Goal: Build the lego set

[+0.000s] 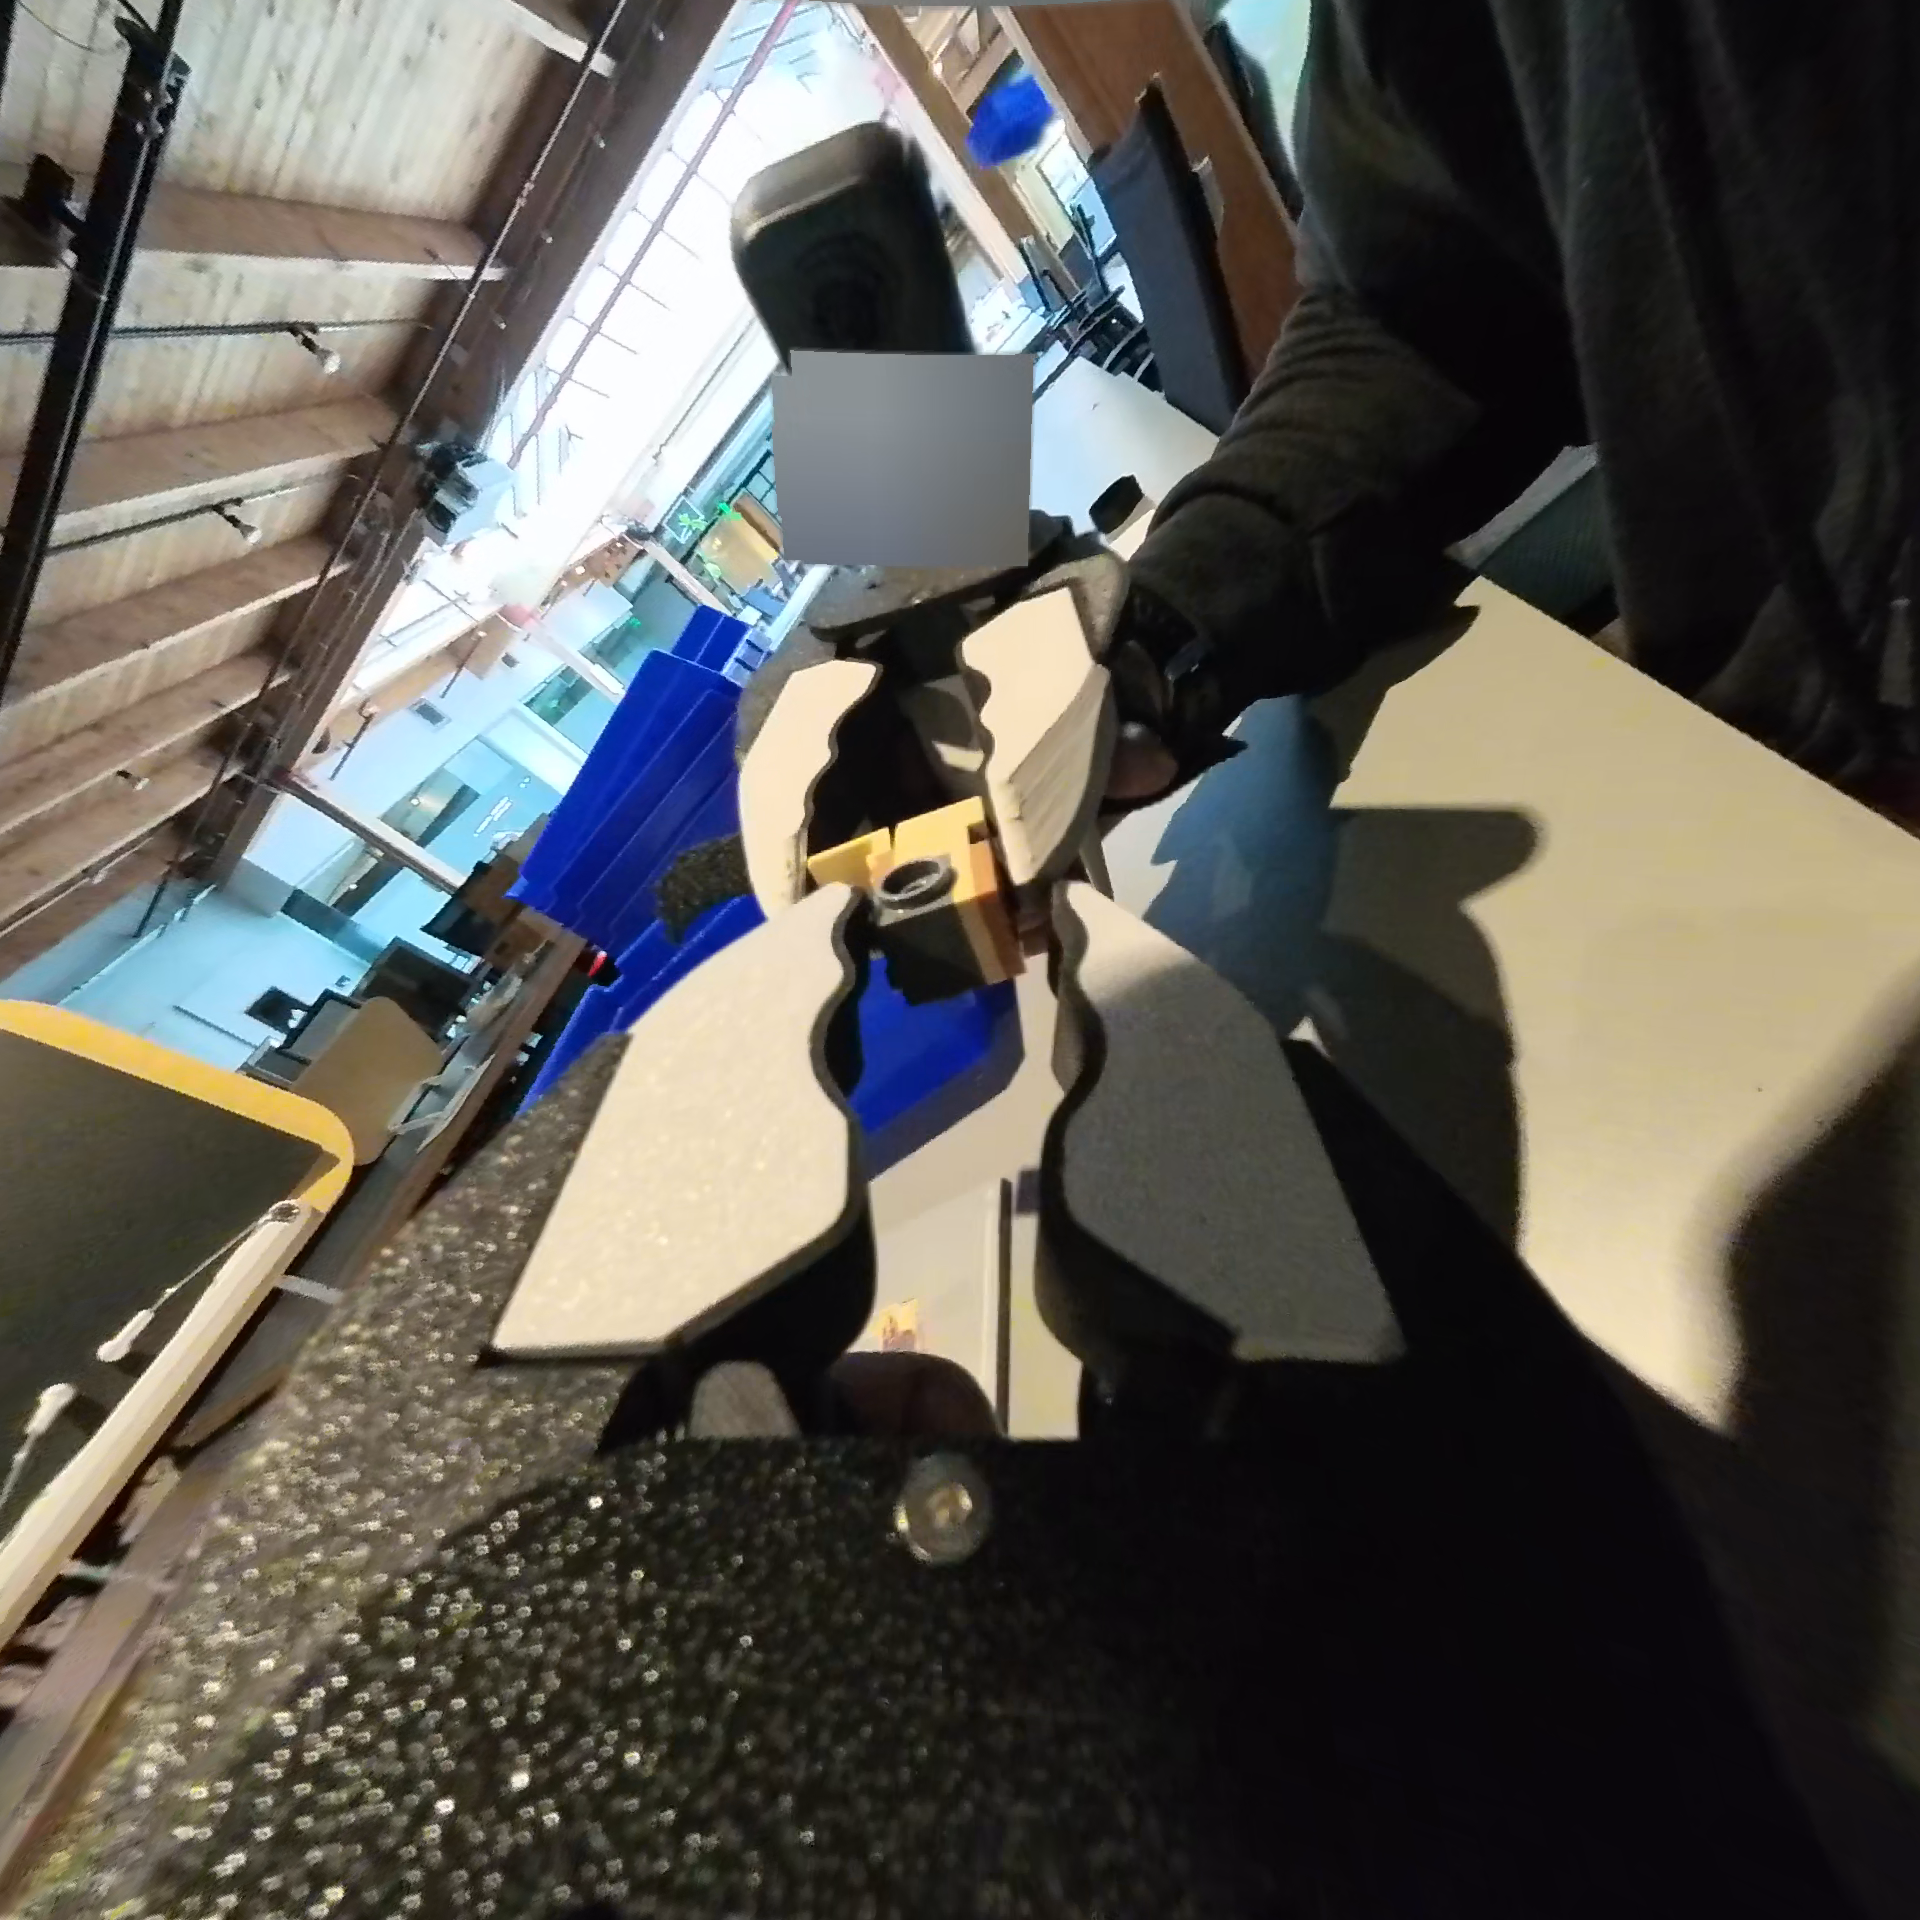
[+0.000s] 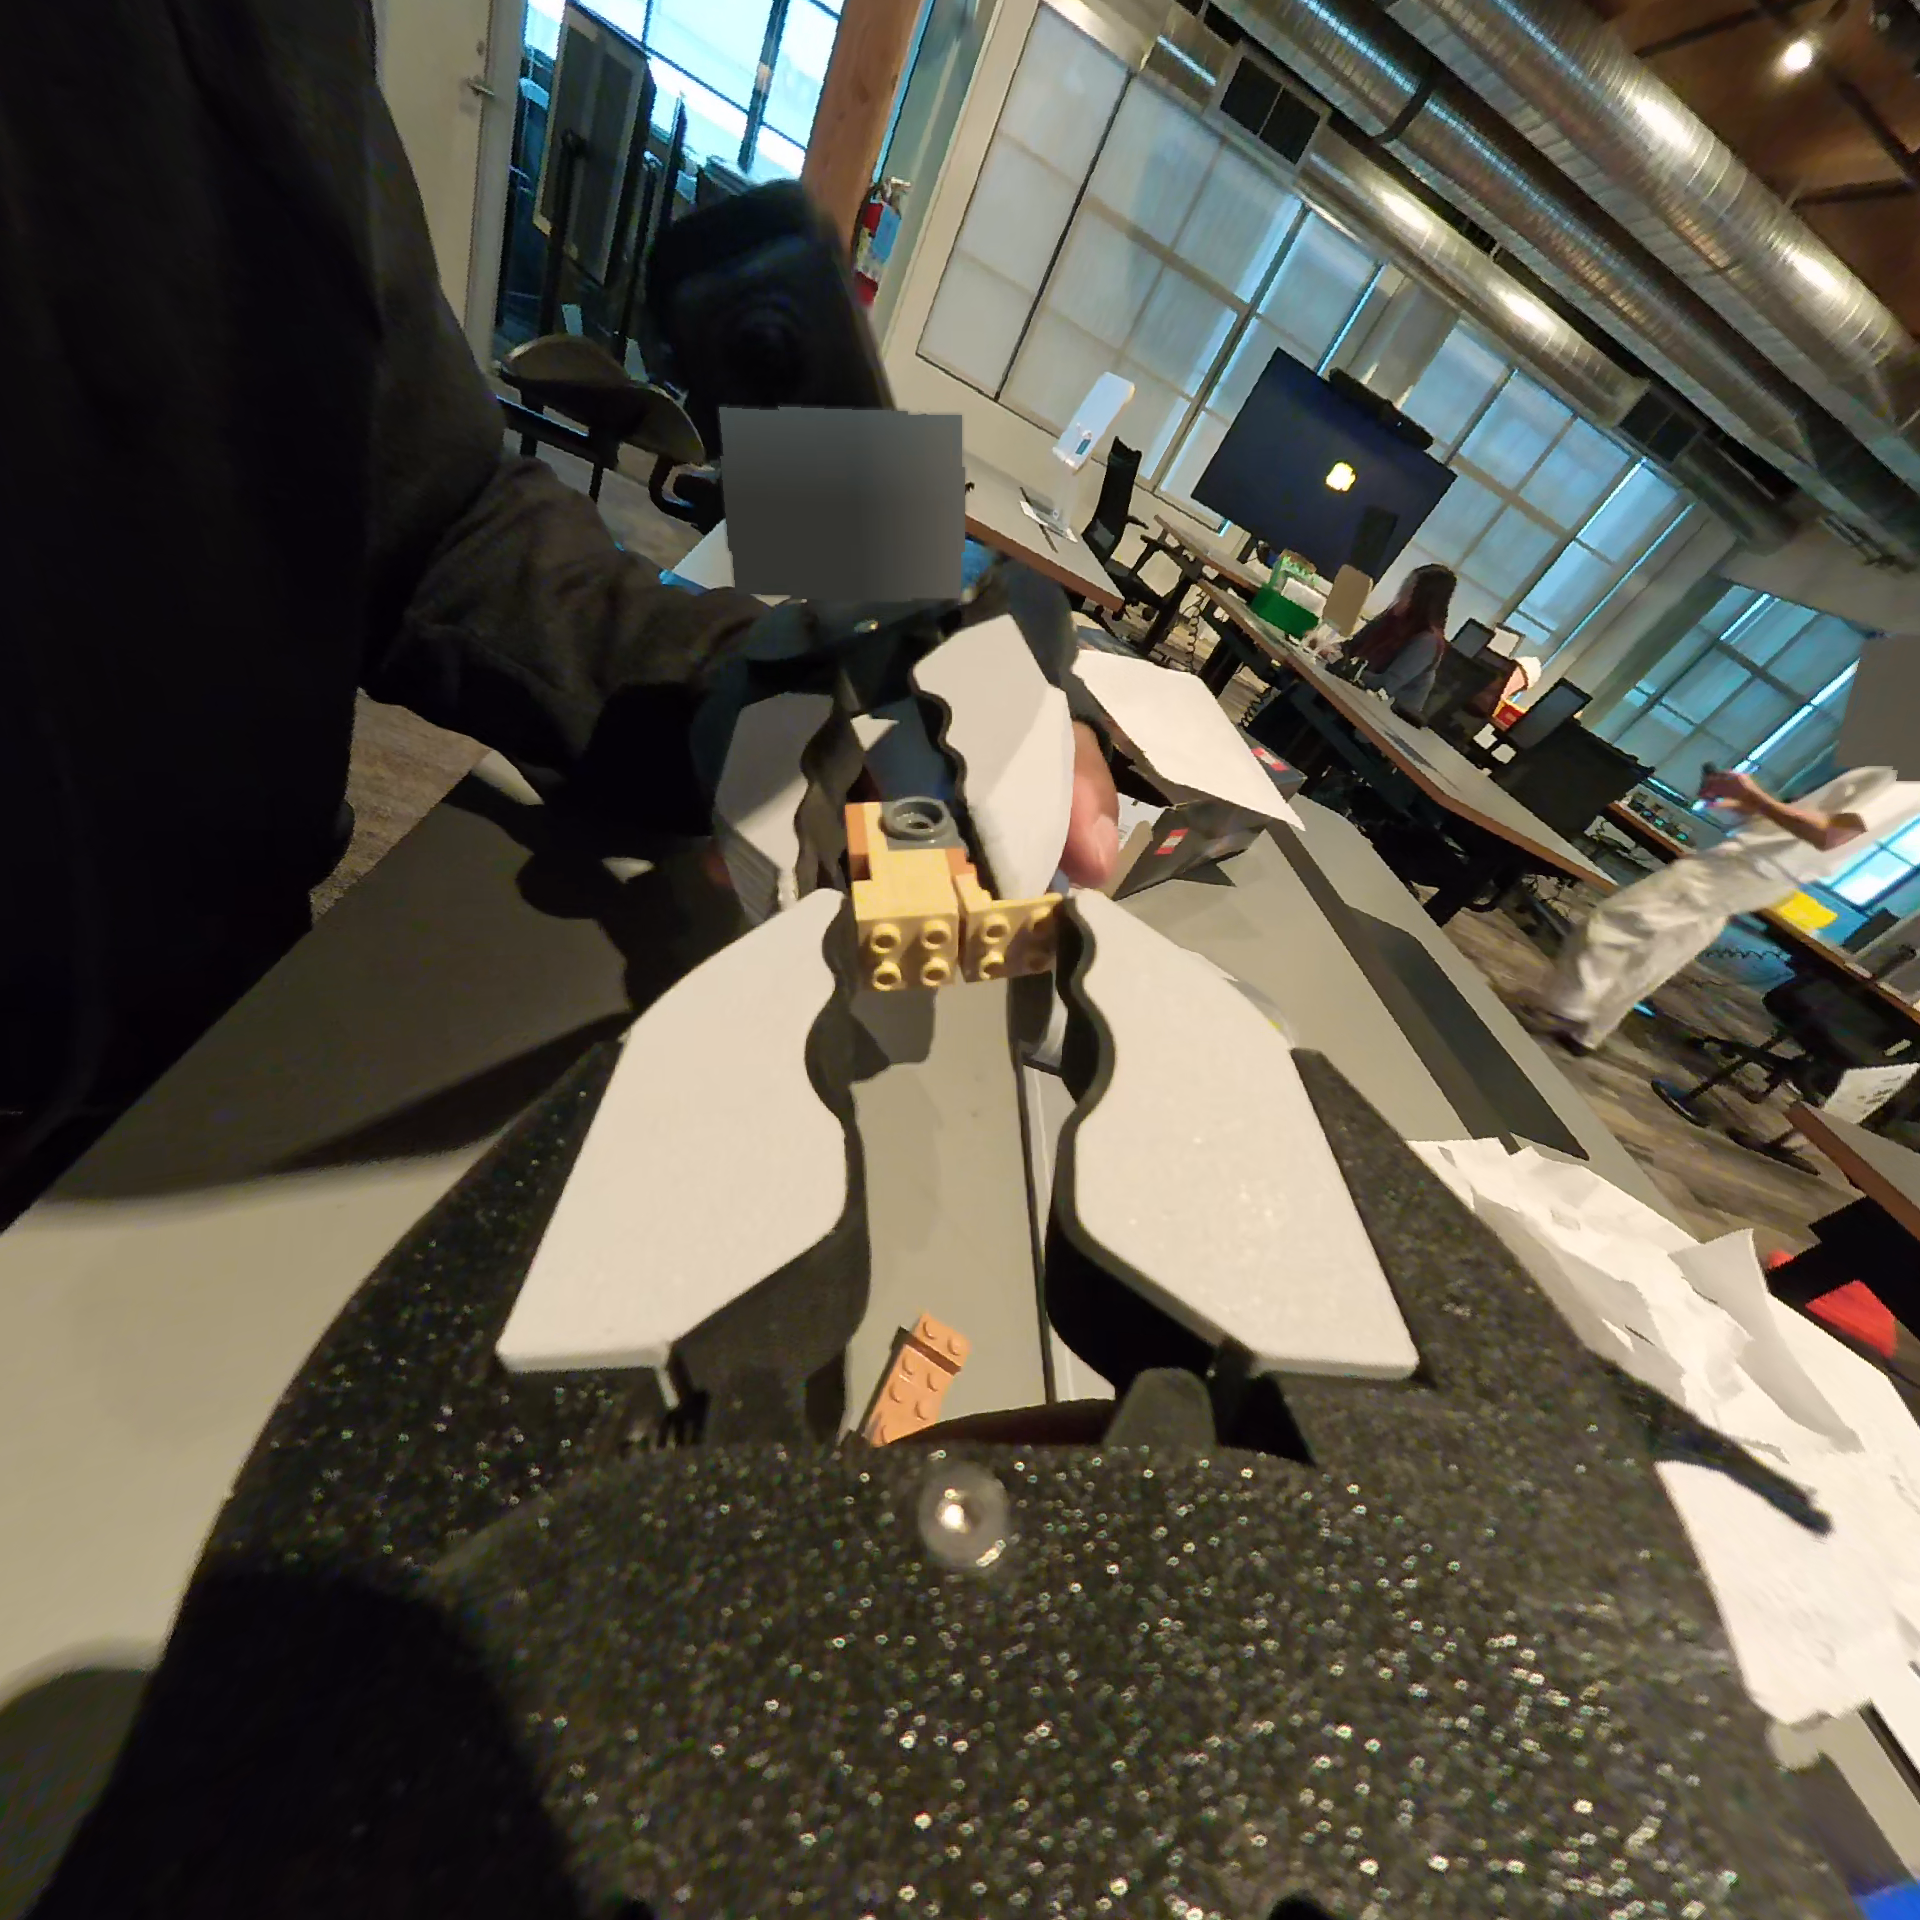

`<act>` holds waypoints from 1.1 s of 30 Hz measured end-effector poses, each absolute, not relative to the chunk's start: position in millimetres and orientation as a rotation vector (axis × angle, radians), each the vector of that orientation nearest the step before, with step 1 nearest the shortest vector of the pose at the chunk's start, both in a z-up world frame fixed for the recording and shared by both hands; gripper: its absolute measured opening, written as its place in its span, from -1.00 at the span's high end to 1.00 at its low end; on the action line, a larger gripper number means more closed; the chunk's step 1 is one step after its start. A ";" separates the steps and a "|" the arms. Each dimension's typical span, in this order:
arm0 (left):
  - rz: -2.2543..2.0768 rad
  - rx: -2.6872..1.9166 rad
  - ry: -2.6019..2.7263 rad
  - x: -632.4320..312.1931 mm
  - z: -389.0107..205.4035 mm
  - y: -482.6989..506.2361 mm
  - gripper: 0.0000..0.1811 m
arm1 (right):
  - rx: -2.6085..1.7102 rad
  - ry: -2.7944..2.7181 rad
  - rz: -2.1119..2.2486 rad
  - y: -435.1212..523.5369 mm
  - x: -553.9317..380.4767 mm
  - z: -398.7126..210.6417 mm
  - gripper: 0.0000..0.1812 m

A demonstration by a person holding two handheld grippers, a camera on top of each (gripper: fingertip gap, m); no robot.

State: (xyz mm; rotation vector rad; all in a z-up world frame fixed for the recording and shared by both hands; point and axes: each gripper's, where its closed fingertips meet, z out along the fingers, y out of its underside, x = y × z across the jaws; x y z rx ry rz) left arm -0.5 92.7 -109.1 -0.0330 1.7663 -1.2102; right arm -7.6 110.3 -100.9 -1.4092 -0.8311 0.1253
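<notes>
A small lego assembly (image 1: 940, 847) of tan bricks with a dark piece bearing one round stud is held in the air between both grippers, which face each other. My left gripper (image 1: 945, 925) closes on it from below in the left wrist view. My right gripper (image 1: 914, 878) grips it from the far side. In the right wrist view the tan bricks (image 2: 904, 940) sit between my right gripper's tips (image 2: 945, 925). The left gripper (image 2: 909, 873) pinches the upper part with the grey stud piece. A loose brown plate (image 2: 920, 1371) lies on the table below.
A grey table (image 1: 1558, 831) lies under the grippers. Torn white paper bags (image 2: 1766, 1455) lie at the right, and an open box (image 2: 1195, 810) stands behind the grippers. Blue bins (image 1: 644, 810) stand off the table. A person's dark sleeve (image 1: 1299, 540) reaches in. People are in the room behind. Both grippers' tips are close together, under 4 cm apart.
</notes>
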 end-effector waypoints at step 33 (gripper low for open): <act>-1.412 -0.105 1.806 -10.6 -100.0 91.4 0.74 | -1.387 -0.863 0.086 105.3 -7.8 -97.7 0.60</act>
